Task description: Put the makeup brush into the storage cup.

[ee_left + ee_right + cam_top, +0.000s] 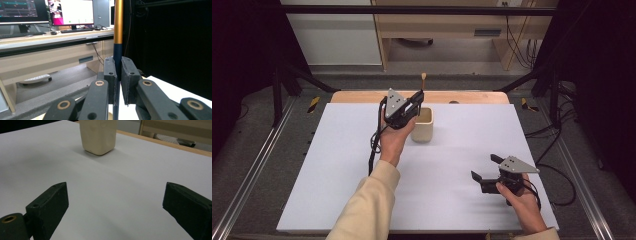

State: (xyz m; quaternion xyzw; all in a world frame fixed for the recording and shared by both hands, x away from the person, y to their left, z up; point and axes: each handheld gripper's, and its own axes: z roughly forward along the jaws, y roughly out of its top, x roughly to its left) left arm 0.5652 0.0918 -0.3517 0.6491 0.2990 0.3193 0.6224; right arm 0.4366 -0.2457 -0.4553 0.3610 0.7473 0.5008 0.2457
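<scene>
Your left gripper [419,97] sits at about 11 o'clock on the desk [337,165], raised over the cream square cup [423,125]. Its jaws are clamped tight on a slim stick [423,80], dark blue where they pinch it and gold-orange higher up. In the left gripper view the stick [118,30] runs upright between the two black pads [110,72], passing out of the top of the picture and down below the jaws. In the high view its pale upper end pokes up past the far edge of the desk, at 12 o'clock from the cup. Whether the lower end reaches into the cup, you cannot tell from these views.

The cup stands upright on the white sheet, just beyond the centre of the desk, directly under and to the 3 o'clock side of your left gripper. In the right gripper view the cup [98,136] is at 12 o'clock, well apart from the jaws, with a soft shadow on the sheet at its base.

Your right gripper [486,169] rests low at about 4 o'clock on the desk, pointing toward 9 o'clock. Its jaws stand wide apart with nothing between them, just the bare white sheet. Your right hand [519,197] wraps its body from behind.

Beyond the desk, the left gripper view shows a long workbench [50,40] with monitors [71,11] and a keyboard [75,30].
</scene>
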